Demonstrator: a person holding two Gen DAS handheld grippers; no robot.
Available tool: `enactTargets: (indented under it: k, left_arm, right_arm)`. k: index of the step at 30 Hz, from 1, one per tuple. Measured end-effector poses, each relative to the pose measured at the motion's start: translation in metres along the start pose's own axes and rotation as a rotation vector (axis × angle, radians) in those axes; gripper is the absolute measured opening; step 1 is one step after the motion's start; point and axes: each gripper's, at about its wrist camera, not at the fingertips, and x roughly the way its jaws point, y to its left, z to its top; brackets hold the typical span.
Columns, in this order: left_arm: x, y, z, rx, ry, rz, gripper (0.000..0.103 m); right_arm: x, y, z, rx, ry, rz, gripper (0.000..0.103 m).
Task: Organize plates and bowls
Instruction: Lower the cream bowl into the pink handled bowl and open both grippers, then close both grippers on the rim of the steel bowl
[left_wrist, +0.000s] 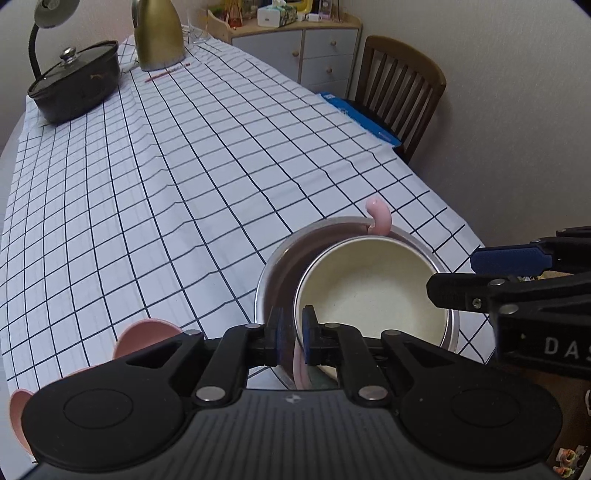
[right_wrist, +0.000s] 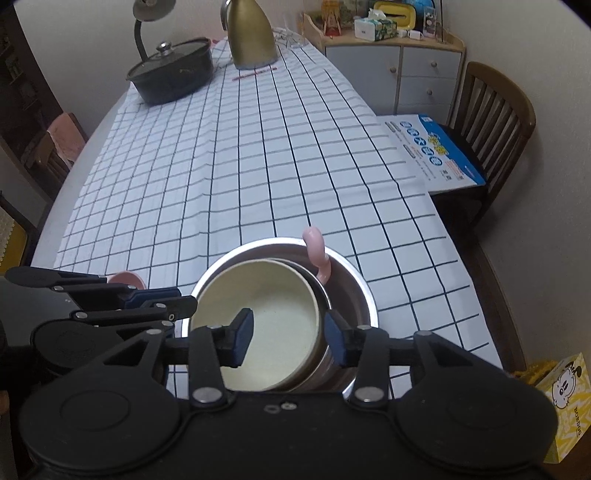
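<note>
A cream bowl sits tilted inside a steel bowl at the near edge of the checked tabletop, a pink hooked handle rising at the stack's 12 o'clock. The left gripper has its jaws nearly together, straddling the cream bowl's rim at 9 o'clock. The right gripper holds its jaws apart, straddling the same rim at about 4 o'clock without pressing it.

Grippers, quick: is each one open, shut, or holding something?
Left gripper: shut on the near rim of the cream bowl.
Right gripper: open, straddling the cream bowl's rim without pressing it; holding nothing.
</note>
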Motion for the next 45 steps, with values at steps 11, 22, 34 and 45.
enactTargets:
  k: [11, 22, 34, 45]
  left_arm:
    - [-0.035, 0.001, -0.005, 0.009, -0.091, -0.031, 0.011]
    - [-0.074, 0.003, -0.016, 0.005, -0.215, -0.051, 0.066]
    - [-0.096, 0.003, -0.029, -0.014, -0.27, -0.09, 0.076]
    - [-0.097, 0.003, -0.036, -0.069, -0.268, -0.068, 0.076]
  right_arm:
    - [-0.033, 0.008, -0.001, -0.058, -0.121, 0.021, 0.059]
    - [-0.061, 0.006, -0.014, -0.042, -0.215, 0.041, 0.078]
    - [-0.093, 0.007, -0.034, -0.069, -0.336, 0.066, 0.102]
    - [-0.099, -0.004, -0.048, -0.027, -0.379, 0.075, 0.103]
